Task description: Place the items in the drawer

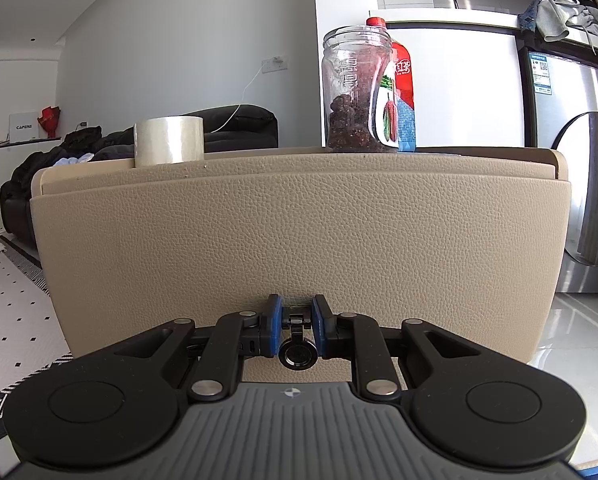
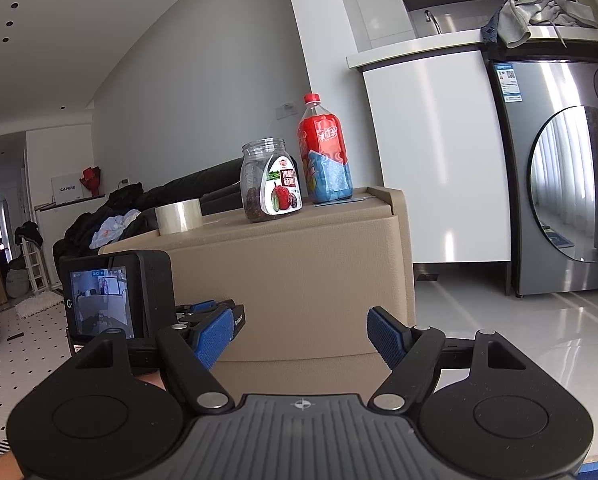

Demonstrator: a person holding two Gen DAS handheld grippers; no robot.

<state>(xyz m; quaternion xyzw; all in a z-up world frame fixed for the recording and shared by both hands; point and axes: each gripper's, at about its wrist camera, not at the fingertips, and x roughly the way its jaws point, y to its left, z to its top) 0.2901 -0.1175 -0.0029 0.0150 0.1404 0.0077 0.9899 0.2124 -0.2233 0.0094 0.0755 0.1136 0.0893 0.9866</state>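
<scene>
The left tool (image 1: 295, 322) is closed down on the small black pull (image 1: 296, 326) low on the beige drawer front (image 1: 299, 232), its blue pads pinching the pull's neck from either side; the right tool (image 2: 299, 340) hangs wide open and holds nothing, just to the right of the left one and short of the cabinet's right corner. The items wait above and beyond the tools, on top of the cabinet (image 2: 299, 224): a roll of clear tape (image 1: 169, 142) up to the left, a clear jar (image 2: 270, 180) with dark dried fruit filling only its bottom, and just beside it to the right a tall red-capped bottle (image 2: 325, 156). The pull is small, hard and probably slick, so the grip likely needs to stay square and the draw straight back. The tape looks light and stiff, best pinched across its wall. The jar appears to have no lid, so it should stay upright; its smooth sides may slip, and a hold low on the body seems safest. The bottle looks the heaviest and tippiest; its narrower upper body suits the pads. Jar and bottle stand close together, leaving little finger room between them, and the bottle sits near the top's raised right edge. Bare floor lies to the right, giving the drawer and right tool space.
</scene>
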